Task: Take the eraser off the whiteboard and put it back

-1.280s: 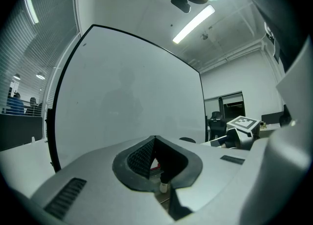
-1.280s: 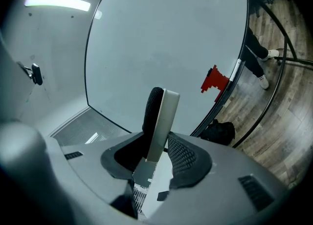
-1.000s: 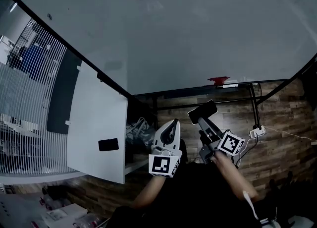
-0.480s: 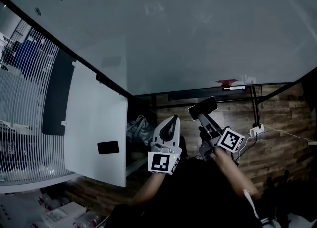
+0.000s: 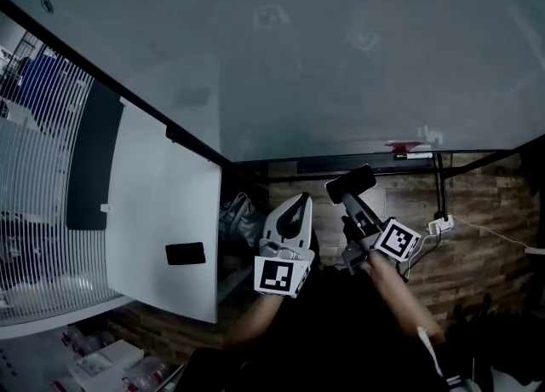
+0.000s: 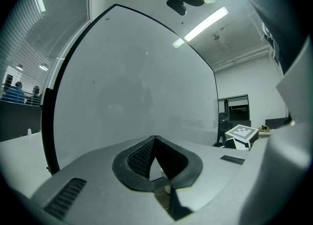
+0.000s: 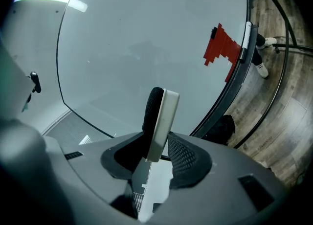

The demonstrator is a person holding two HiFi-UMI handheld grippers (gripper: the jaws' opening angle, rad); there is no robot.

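**Desk:** What was the right gripper (image 7: 159,146) doing?

**Photographer:** It was clamped on the eraser (image 7: 159,119). The block stood on edge between the two pads and stuck out past the tips, with its dark felt face toward the left-hand jaw and its white back toward the right-hand one.

**Desk:** And where was the eraser relative to the whiteboard (image 7: 146,38)?

**Photographer:** It was off the board. The pale surface filled the space ahead of the jaws, and the eraser was held in front of it in the grip. From the head view it sat low, near the board's bottom edge.

**Desk:** What about the left gripper (image 6: 155,141)?

**Photographer:** Its jaws were closed, tip against tip, with nothing between them. It was held just to the left of the right gripper, and both pointed toward the board.

**Desk:** Was anything else ahead of the tools?

**Photographer:** There was a red patch (image 7: 221,48) on the board, up and to the right of the right gripper's jaws. A marker pen (image 7: 244,40) lay along the ledge just beyond it. Further right and below the ledge was wood-patterned floor (image 7: 288,101). In the head view, a white panel (image 5: 162,211) stood to the left of the left gripper.
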